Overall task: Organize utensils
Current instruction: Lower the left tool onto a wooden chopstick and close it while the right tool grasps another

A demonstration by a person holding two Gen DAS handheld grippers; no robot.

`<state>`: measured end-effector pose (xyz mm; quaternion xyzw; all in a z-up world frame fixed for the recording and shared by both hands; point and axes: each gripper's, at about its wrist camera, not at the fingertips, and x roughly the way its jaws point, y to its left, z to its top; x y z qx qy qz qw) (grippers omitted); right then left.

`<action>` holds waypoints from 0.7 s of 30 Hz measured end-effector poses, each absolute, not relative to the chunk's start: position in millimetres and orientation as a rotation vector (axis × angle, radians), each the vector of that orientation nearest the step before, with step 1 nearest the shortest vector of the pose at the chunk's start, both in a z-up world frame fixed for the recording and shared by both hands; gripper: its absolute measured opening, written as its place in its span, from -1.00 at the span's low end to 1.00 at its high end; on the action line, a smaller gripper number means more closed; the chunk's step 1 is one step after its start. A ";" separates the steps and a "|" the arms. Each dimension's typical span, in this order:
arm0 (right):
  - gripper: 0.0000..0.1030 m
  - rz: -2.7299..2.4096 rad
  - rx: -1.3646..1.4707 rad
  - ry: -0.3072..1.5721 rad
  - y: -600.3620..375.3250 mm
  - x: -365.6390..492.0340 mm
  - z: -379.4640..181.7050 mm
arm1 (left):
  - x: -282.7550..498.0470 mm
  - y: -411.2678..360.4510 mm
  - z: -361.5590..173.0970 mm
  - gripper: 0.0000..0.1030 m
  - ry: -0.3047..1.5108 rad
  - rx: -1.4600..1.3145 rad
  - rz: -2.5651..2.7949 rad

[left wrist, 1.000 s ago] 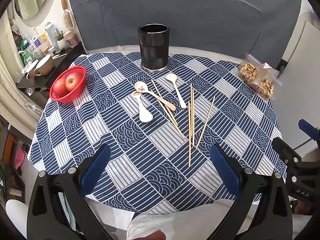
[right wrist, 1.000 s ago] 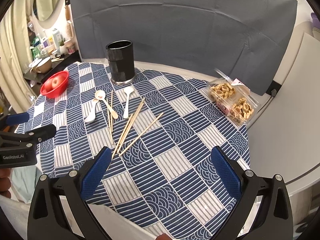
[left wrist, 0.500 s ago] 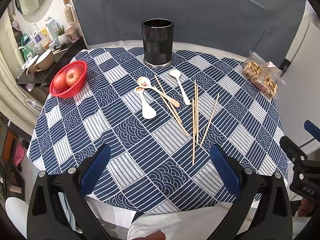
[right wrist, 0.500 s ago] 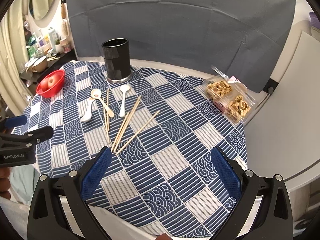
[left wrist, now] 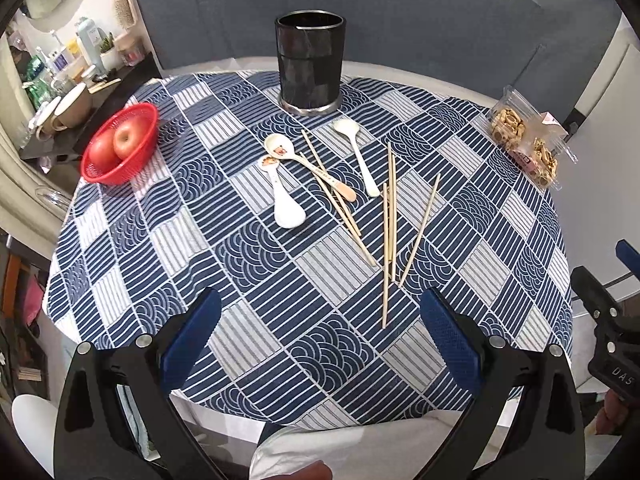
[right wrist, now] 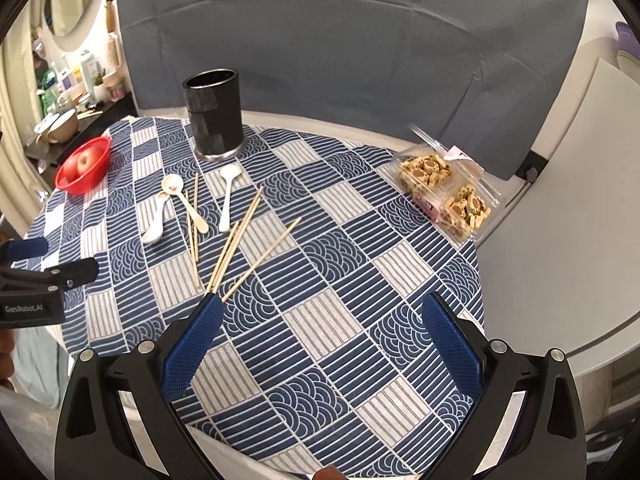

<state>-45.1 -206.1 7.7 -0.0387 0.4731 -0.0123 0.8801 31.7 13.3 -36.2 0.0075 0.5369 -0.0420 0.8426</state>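
Both the left gripper [left wrist: 318, 330] and right gripper [right wrist: 320, 336] hover with jaws spread wide and empty at the frame bottom. Spoons [left wrist: 286, 196] and chopsticks [left wrist: 390, 216] lie loose mid-frame on the tablecloth [left wrist: 256, 248]. None appears to stand in the black holder [left wrist: 310, 66] at upper centre, so sorting seems unstarted.

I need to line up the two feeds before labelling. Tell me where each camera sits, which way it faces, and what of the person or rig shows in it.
Left wrist: on the left gripper, at the table's near edge, facing the black holder; its open blue fingers show, with the right gripper at the right edge.
Right wrist: on the right gripper, further right, facing across toward the snack box; its open fingers show, the left gripper at the left edge.
Shared: holder, spoons, chopsticks, red basket.
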 end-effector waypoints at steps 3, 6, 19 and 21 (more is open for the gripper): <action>0.85 -0.027 -0.081 1.004 -206.4 -38.8 2.9 | 41.2 13.4 -40.5 0.89 1.157 0.010 -0.092; 0.85 -0.028 -0.083 1.027 -205.7 -30.8 -2.3 | 50.3 13.9 -44.5 0.89 1.178 0.001 -0.097; 0.85 -0.019 -0.112 1.116 -195.1 16.0 -31.6 | 94.8 16.1 -76.0 0.89 1.293 -0.027 -0.087; 0.85 -0.011 -0.120 1.142 -193.3 23.2 -40.1 | 101.0 17.1 -83.6 0.89 1.314 -0.043 -0.084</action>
